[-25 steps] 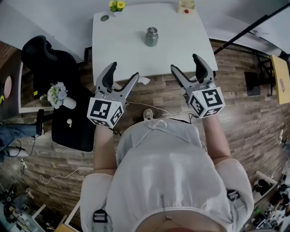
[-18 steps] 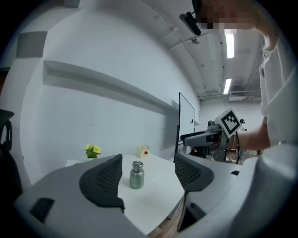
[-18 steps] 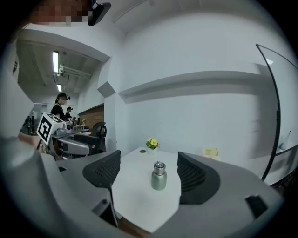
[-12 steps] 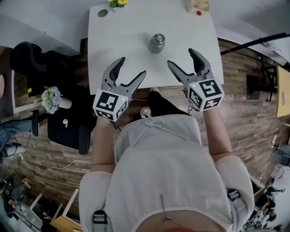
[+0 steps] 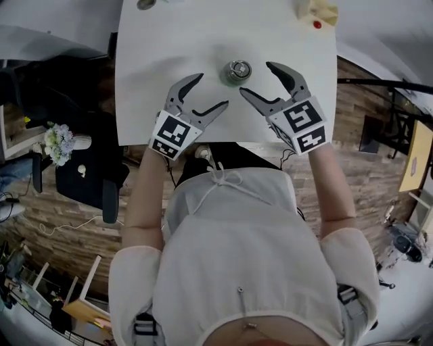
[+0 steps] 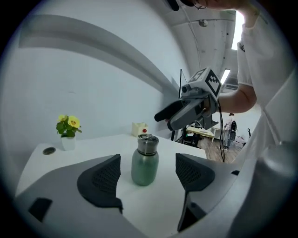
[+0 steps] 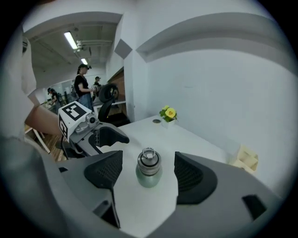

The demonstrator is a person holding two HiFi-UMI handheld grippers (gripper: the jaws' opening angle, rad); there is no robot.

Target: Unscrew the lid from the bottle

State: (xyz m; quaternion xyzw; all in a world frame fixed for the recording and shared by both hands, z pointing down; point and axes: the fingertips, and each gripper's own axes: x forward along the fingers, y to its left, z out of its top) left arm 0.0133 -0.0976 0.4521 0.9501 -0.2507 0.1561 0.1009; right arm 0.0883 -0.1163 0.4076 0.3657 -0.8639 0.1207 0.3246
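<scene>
A green metal bottle (image 5: pixel 237 70) with a steel lid and a ring on top stands upright on the white table (image 5: pixel 155 47). My left gripper (image 5: pixel 208 92) is open just to its near left, and the bottle (image 6: pixel 145 160) shows ahead between its pads without touching them. My right gripper (image 5: pixel 258 79) sits close on the bottle's right. Its jaws are wide and closing. The bottle (image 7: pixel 148 169) stands in the gap between them, clear of both pads. Each gripper also appears in the other's view: the right gripper (image 6: pixel 186 109) and the left gripper (image 7: pixel 100 137).
A small pot of yellow flowers (image 6: pixel 68 132) and a round disc (image 5: pixel 145 4) sit at the table's far left. A cream box with a red dot (image 5: pixel 316 12) is at the far right. A black office chair (image 5: pixel 81 169) stands left of the table. People stand in the background (image 7: pixel 84 88).
Both grippers have moved forward from the table's near edge over the tabletop and now flank the bottle. The right jaws look slightly narrower.
</scene>
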